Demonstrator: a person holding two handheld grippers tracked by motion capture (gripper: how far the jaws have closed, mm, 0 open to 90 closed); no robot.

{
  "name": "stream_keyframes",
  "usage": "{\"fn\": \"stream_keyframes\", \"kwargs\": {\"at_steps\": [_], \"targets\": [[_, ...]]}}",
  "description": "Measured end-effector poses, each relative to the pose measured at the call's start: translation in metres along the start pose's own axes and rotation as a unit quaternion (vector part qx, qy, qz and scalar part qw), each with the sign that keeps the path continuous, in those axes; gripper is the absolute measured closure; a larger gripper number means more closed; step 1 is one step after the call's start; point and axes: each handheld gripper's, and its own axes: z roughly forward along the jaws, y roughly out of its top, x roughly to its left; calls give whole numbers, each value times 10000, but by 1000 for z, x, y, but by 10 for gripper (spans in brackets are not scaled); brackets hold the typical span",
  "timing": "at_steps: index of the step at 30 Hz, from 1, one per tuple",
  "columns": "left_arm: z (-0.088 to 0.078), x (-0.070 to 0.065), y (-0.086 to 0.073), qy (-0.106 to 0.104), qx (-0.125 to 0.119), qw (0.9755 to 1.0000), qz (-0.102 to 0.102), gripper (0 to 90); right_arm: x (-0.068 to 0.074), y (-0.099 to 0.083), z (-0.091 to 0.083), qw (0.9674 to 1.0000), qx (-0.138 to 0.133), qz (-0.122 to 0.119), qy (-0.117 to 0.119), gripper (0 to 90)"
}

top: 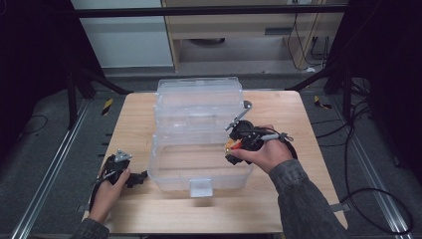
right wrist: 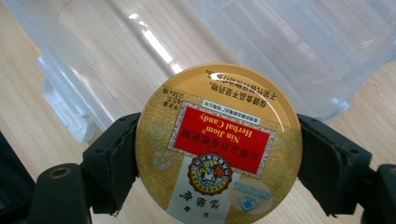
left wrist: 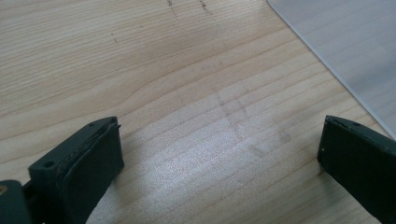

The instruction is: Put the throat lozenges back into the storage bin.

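Right gripper (top: 234, 149) is seen clamped on a round gold candy tin (right wrist: 218, 144); both black pads are pressed on the tin's rim at opp. sides, lid face turned toward the gripper cam. Label in red/gold, "Herbal Candy" legible upside down in the right gripper view. Tin is held flat-on between the jaws, approx. centred, no tilt noted.

Left gripper (top: 138, 178) is rested low on the wooden table (left wrist: 154, 84), jaws spread wide w/ nothing between them; bare wood is seen between the pads. It is parked just beside the front-left corner of the clear plastic box (top: 199, 149), not touching as far as can be told.

Progress, judged: pick-up is done, tin already lifted off any surface. Placement is not yet done. In the high view the tin (top: 232, 145) is held at the box's right wall, near or just over the rim of the open front compartment; whether it is inside the wall line or still outside cannot be told from that angle. In the right gripper view, clear box walls and lid are seen behind and beyond the tin, wood showing through.

Left to do, prob.: tin to be carried over the rim, lowered to the box floor, jaws released, gripper withdrawn. Lid of the box stands open at the back; closing may follow.
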Motion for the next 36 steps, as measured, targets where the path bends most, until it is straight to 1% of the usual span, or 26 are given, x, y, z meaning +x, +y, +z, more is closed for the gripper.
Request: {"fn": "stream_keyframes", "kwargs": {"at_steps": [2, 3, 4, 8, 11, 13, 25, 36], "targets": [[0, 0, 0, 0, 0, 10000, 2, 0, 0, 0, 3, 10000, 21, -8, -13, 210], [0, 0, 0, 0, -1, 10000, 1, 0, 0, 0, 5, 10000, 43, 40, -5, 210], [0, 0, 0, 0, -1, 10000, 2, 0, 0, -1, 6, 10000, 61, -3, -25, 210], [0, 0, 0, -9, 5, 10000, 11, 0, -1, -5, 13, 9999, 100, 1, -26, 209], [0, 0, 0, -8, 9, 10000, 18, 0, -1, -8, 17, 9999, 125, 58, -21, 209], [0, 0, 0, -1, 0, 10000, 29, 0, -2, -10, 19, 9999, 154, 52, -24, 210], [0, 0, 0, -2, -11, 10000, 22, 0, -3, -19, 29, 9996, 216, 201, 33, 209], [0, 1, 0, -4, -1, 10000, 38, 0, -5, -25, 35, 9992, 278, 266, 46, 209]]}}
